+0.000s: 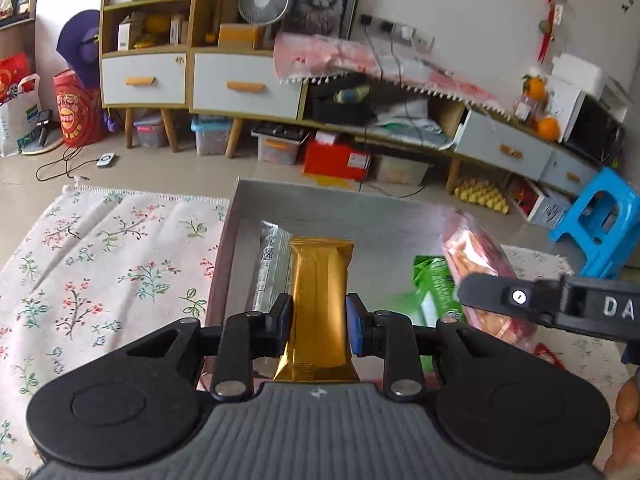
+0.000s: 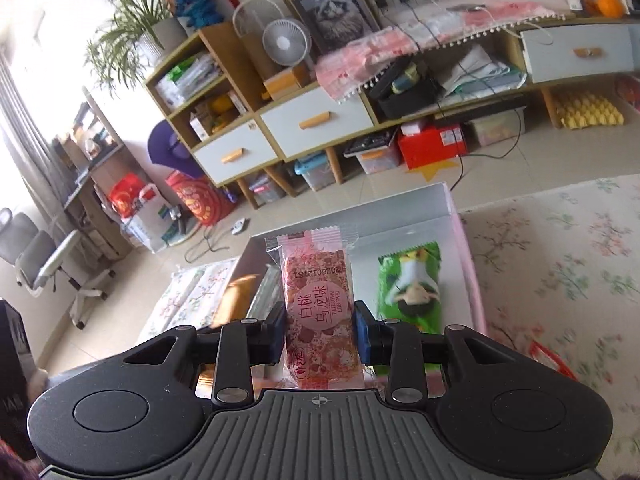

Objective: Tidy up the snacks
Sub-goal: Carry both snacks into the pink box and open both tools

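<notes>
Left gripper [image 1: 317, 322] was clamped on the gold snack bar [image 1: 319, 304], right gripper [image 2: 320, 330] on the pink snack bar [image 2: 318, 312], both over the box [image 1: 340, 210]. Risk: grippers were close, bars could collide or slip from slick wrappers.

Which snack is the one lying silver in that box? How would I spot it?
Find the shallow grey cardboard box on the floral tablecloth. Along its left wall lies a silver foil packet printed with black text, unlike the gold foil bar clamped in the left tongs.
</notes>
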Available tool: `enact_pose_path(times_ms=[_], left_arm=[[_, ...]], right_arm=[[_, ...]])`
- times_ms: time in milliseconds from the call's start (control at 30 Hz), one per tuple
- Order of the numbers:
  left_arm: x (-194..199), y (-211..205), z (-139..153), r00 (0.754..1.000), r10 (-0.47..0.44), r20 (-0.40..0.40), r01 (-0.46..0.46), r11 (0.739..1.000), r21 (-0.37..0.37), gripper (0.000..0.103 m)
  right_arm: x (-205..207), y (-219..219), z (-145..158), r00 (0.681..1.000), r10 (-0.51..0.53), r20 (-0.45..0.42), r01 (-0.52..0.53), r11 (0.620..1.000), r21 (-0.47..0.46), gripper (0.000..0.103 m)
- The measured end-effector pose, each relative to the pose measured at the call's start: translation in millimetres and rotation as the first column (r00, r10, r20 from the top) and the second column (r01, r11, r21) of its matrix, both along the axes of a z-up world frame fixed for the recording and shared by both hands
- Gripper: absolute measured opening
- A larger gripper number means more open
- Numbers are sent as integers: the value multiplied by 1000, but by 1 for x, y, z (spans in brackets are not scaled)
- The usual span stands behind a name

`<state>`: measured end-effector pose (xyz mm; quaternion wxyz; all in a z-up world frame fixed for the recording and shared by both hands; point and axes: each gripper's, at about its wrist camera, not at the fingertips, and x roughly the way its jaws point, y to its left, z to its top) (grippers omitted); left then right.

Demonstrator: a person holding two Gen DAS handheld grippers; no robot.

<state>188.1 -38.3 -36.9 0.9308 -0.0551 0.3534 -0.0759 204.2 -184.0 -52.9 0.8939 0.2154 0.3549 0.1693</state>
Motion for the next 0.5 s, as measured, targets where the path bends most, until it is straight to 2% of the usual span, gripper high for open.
enact_pose_path(times_ms=[133, 267, 500], left_arm=[[1, 3, -4, 1000, 23, -16, -23, 1000, 3, 26], [0, 2, -2, 1000, 29, -3, -29, 999, 41, 26], [8, 6, -5, 1000, 24, -18, -23, 999, 45, 26]], right_arm=[[15, 12, -13, 999, -6, -37, 6, 1000, -8, 33], [23, 23, -20, 999, -14, -38, 12, 998, -59, 33], [19, 23, -25, 998, -56, -24, 54, 994, -94, 37]])
